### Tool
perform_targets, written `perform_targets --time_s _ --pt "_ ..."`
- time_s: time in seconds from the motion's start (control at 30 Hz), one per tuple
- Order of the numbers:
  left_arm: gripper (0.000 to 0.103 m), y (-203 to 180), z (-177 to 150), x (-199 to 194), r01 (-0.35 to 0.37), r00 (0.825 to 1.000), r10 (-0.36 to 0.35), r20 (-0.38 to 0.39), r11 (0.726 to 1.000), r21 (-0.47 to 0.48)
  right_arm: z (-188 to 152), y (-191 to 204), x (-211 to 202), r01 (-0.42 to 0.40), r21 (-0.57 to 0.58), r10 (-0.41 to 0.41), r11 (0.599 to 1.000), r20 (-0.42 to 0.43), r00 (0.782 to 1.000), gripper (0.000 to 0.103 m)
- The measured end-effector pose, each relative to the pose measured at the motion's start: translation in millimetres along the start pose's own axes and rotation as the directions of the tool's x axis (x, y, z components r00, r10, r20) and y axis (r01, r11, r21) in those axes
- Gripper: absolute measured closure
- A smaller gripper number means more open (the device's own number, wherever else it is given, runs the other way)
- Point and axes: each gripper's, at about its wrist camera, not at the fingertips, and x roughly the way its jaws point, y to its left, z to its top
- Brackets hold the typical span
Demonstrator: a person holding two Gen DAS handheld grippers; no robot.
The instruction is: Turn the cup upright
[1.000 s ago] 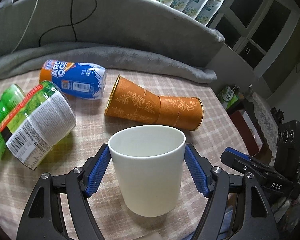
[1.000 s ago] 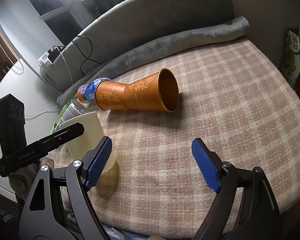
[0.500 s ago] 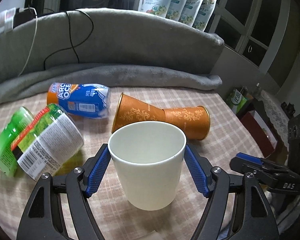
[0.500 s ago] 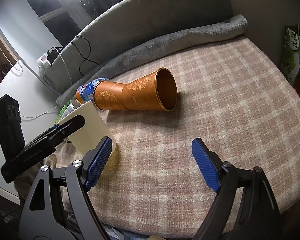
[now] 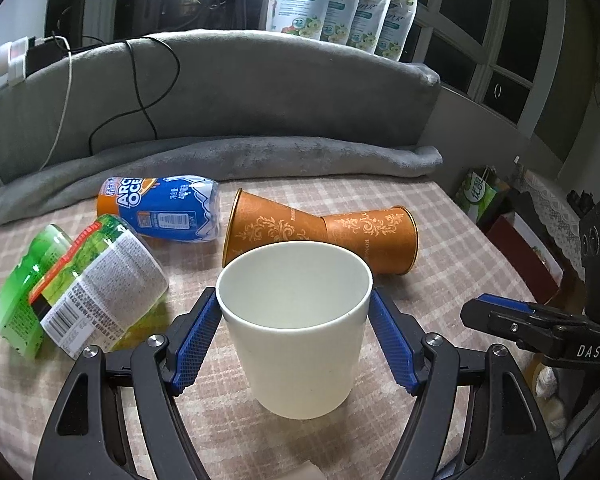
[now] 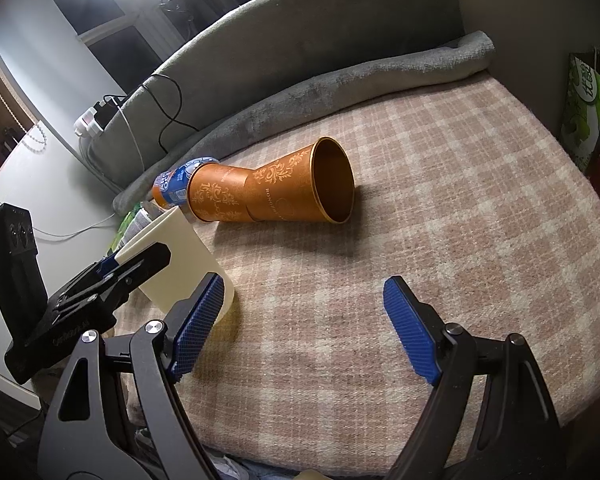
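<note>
A cream cup [image 5: 300, 328] stands mouth up, its base on the checked cloth, between the blue pads of my left gripper [image 5: 294, 332]. The pads touch its sides just below the rim. It also shows in the right wrist view [image 6: 176, 260], tilted in that fisheye image, with the left gripper's finger [image 6: 112, 276] across it. My right gripper [image 6: 300, 328] is open and empty over bare cloth, to the cup's right; in the left wrist view it [image 5: 540, 328] shows at the right edge.
Two orange ornate cups [image 5: 320, 232] lie nested on their sides behind the cream cup. A blue bottle [image 5: 164, 208] and green bottles [image 5: 80, 284] lie at the left. A grey rolled blanket [image 5: 220, 160] and sofa back bound the far side. The cloth's edge drops off at the right [image 6: 580, 160].
The left gripper has tilted the cup level, from leaning toward the camera to mouth up, and the view has pitched up. The right gripper has stayed put and open.
</note>
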Motion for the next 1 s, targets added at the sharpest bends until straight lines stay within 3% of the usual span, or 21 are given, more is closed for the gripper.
perform_targets --time_s 0.63,1.0 --pt "0.028 -8.9 -16.1 -16.1 0.036 0.999 -0.036 -0.013 0.999 0.010 -4.0 13.2 -6.1 -0.003 -0.028 0.004 1.000 0.021 1.000 0.018" --pt "0.021 -10.8 -20.3 -27.8 0.061 0.998 -0.061 -0.005 0.998 0.016 -5.0 29.1 -12.7 0.028 -0.096 -0.021 0.995 0.069 0.997 0.018"
